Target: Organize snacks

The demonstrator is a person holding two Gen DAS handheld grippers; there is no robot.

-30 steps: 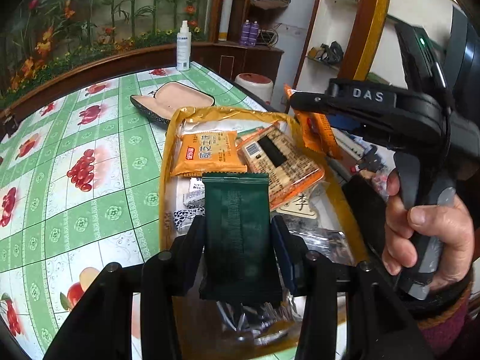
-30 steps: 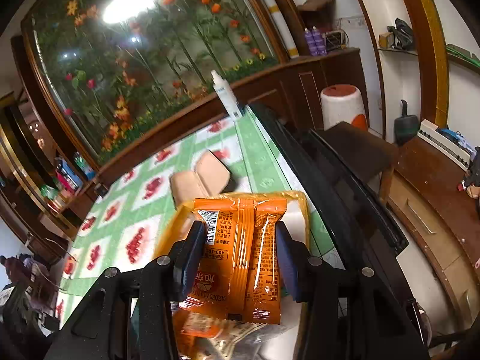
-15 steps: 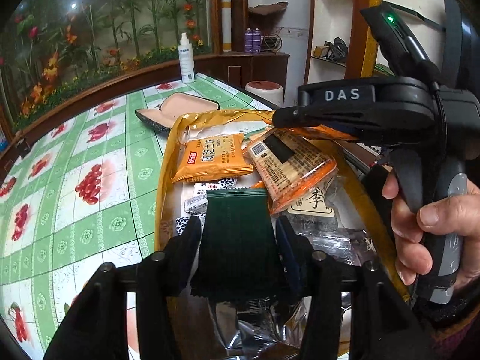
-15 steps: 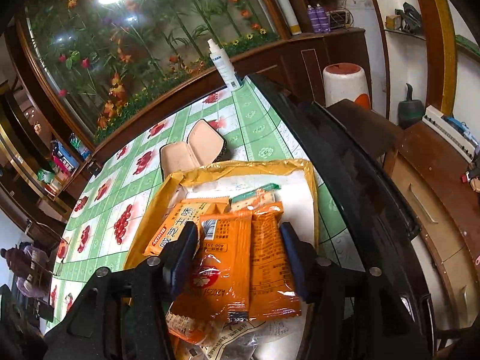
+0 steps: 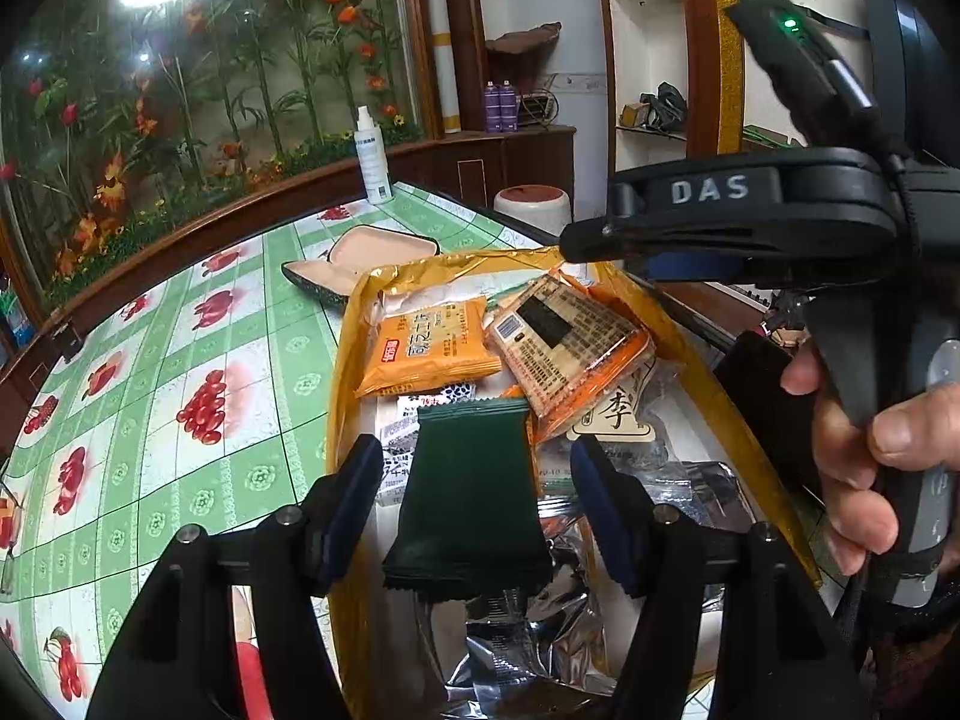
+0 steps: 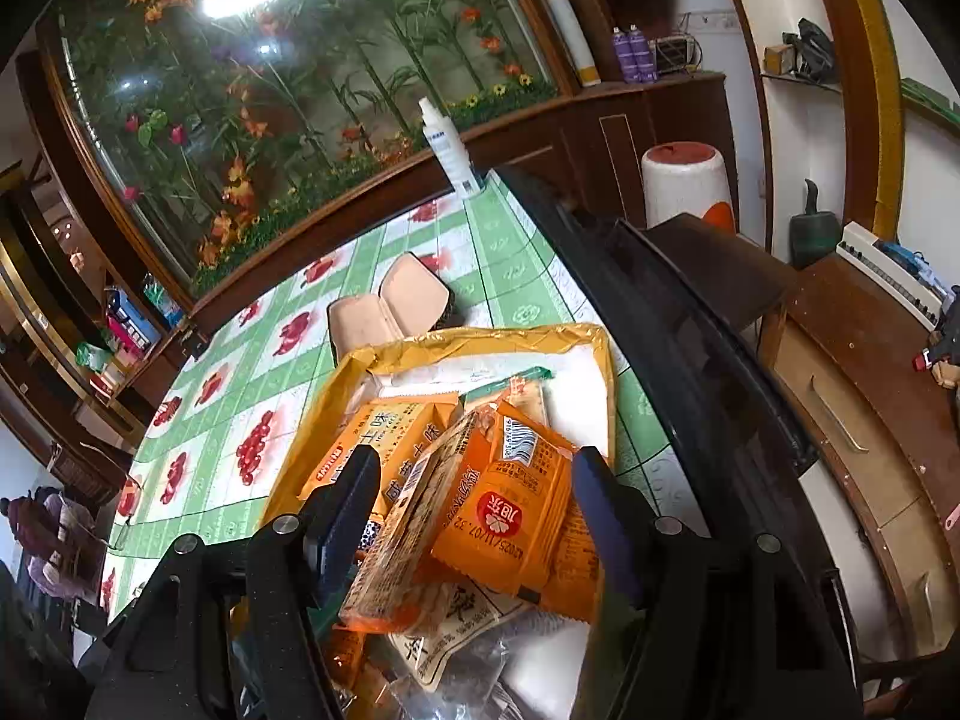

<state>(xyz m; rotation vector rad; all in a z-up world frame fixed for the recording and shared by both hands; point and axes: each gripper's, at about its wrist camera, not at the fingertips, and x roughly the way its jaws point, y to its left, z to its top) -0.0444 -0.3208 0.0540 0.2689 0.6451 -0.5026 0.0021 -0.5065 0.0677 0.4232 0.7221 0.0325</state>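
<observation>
A gold-rimmed tray (image 5: 348,372) on the table holds a pile of snack packets. A dark green packet (image 5: 471,492) lies on the pile between the fingers of my left gripper (image 5: 474,468). Its jaws are opening and both pads stand clear of the packet. An orange packet (image 5: 429,348) and a beige-and-orange one (image 5: 564,354) lie further back. In the right wrist view my right gripper (image 6: 477,492) is also opening. The orange packets (image 6: 510,516) lie tilted on the pile between its pads, not pinched. The right gripper (image 5: 708,189) hangs over the tray's right side, held by a hand (image 5: 858,468).
An open glasses case (image 5: 360,252) lies just behind the tray on the green fruit-print tablecloth (image 5: 180,360). A white spray bottle (image 5: 372,162) stands at the far edge. The table's dark rim (image 6: 660,330) runs right of the tray, with a white stool (image 6: 684,180) beyond.
Both grippers' jaws have spread apart. The green packet has come free of the left pads and rests on the pile. The orange packets have slipped from the right pads and tipped over.
</observation>
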